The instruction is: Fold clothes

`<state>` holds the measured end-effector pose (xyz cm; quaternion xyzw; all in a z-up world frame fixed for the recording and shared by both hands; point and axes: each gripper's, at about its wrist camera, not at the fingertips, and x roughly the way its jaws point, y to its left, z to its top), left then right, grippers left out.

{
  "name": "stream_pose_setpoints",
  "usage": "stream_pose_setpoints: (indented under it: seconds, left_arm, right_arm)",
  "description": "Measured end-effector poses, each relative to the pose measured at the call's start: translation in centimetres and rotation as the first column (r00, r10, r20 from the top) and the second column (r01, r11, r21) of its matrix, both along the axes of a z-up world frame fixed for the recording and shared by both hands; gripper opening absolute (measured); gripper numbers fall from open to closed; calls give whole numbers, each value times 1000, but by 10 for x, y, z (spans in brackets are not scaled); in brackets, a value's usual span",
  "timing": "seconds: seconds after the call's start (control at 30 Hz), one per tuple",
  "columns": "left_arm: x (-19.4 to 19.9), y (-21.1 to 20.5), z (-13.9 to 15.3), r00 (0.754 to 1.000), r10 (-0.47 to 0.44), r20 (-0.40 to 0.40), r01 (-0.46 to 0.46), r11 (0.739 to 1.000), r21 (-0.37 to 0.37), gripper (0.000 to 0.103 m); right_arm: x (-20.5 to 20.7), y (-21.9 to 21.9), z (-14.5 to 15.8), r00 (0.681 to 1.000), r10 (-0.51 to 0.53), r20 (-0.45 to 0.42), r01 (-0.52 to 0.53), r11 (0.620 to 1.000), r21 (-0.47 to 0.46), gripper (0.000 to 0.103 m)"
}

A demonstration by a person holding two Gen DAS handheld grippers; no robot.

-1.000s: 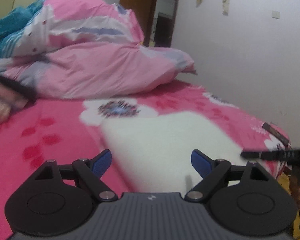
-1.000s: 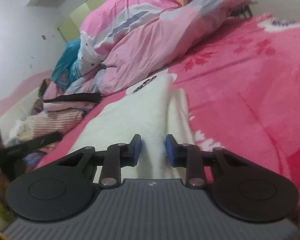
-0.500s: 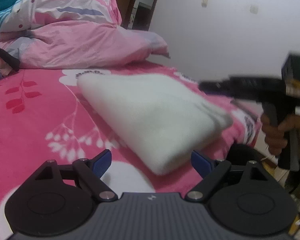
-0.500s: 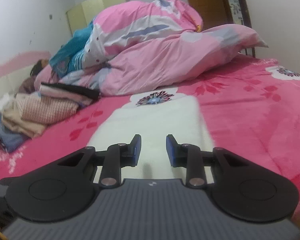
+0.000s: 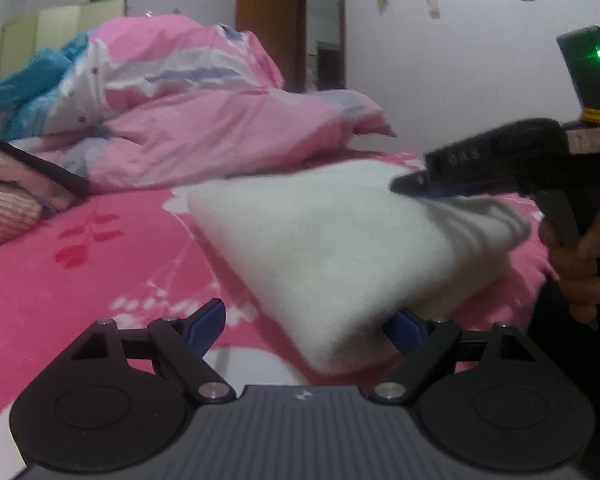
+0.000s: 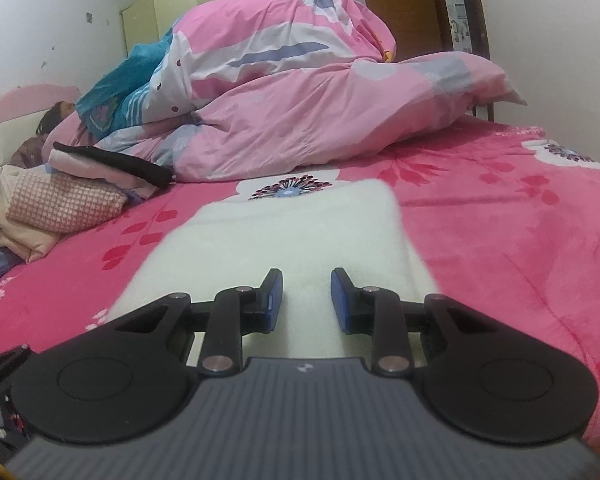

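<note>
Lying across the middle of both frames, the white garment (image 6: 296,232) sits on the pink floral bedspread (image 6: 520,248) as a thick folded slab, its long edges roughly parallel and its near corner rounded and plump in the left wrist view (image 5: 340,248). Judging by that fuzzy, blurred surface, it is a soft fleece or knit: light for its bulk, limp, and likely to sag or spring open if lifted by one layer only. Nothing about it looks fragile or slippery; the nap should give the pads good friction. A sound hold would take all the layers together at a corner or along the folded edge, with the two grips well apart so the slab stays flat. It already lies folded, which fits either a finished piece awaiting the stack or one due another fold.

Smaller, in the lower centre of its own view, the left gripper (image 5: 306,322) stands wide open, its right blue pad close by the garment's near corner and partly hidden by it, the other out over the bedspread. The right gripper (image 6: 306,300), lower centre of its frame, is open to a narrower gap, its pads above the garment's near end; from the side, at right of the left view, it hovers just over the cloth, clamping nothing.

At the left edge, a stack of folded clothes (image 6: 60,204) rests well apart from the garment.
</note>
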<state>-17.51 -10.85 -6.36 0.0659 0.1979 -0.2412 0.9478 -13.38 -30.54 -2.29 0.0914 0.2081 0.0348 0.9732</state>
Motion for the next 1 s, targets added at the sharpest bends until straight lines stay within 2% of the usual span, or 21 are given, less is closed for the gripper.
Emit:
stream_pose_setpoints:
  seconds: [0.13, 0.27, 0.5, 0.67, 0.9, 1.0]
  left_arm:
    - [7, -5, -4, 1000, 11, -8, -11, 1000, 7, 87]
    - [12, -16, -3, 998, 34, 49, -35, 999, 19, 87]
    - [-3, -21, -6, 972, 177, 156, -186, 982, 44, 89]
    - [-6, -2, 0, 976, 185, 112, -190, 981, 38, 89]
    - [6, -14, -5, 984, 135, 113, -138, 990, 18, 89]
    - [16, -21, -8, 978, 139, 157, -144, 990, 17, 93]
  right_arm:
    - [2, 1, -1, 1000, -6, 4, 6, 1000, 8, 26]
    - [3, 4, -3, 1000, -7, 9, 8, 1000, -7, 27]
    - [3, 9, -8, 1000, -6, 21, 7, 999, -44, 27]
    - [4, 4, -12, 999, 14, 29, -13, 999, -34, 26]
    - [4, 4, -12, 999, 15, 29, -14, 999, -32, 26]
    - [5, 6, -13, 999, 10, 30, -9, 999, -41, 26]
